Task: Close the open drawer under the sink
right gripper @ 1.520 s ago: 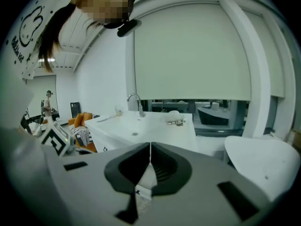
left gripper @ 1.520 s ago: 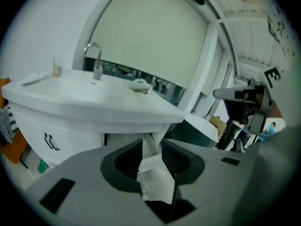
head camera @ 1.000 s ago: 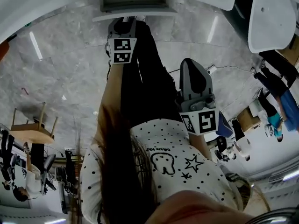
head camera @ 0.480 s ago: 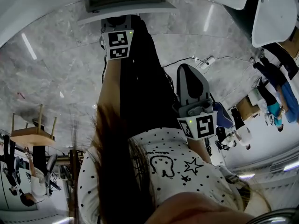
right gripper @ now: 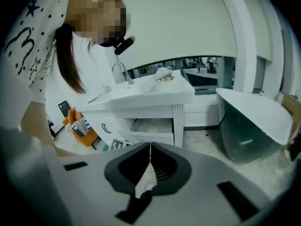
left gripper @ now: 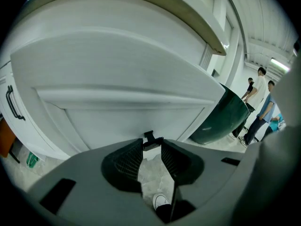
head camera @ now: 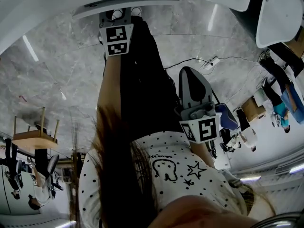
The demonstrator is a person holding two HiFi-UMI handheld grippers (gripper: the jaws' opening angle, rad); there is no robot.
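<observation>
The left gripper view is filled by the white front of the drawer, which is too near for the cabinet around it to be read. Only the right gripper view, taken from farther back, shows the whole white vanity, with its faucet above and the drawer standing pulled out below, left of a dark green tub. The head view alone shows how the person stands over the marble floor. The drawer's edge lies at the far side and the left arm is stretched out to it. The right gripper is held back on the right, near the spotted shirt. The left gripper tilts downward with its jaws spread wide. The drawer's small black handle sits right at their tips, its bar spanning the gap so that the two tips pinch its ends. The right gripper, also tilted down and well apart from the drawer, has its jaws pressed together with nothing between them.
</observation>
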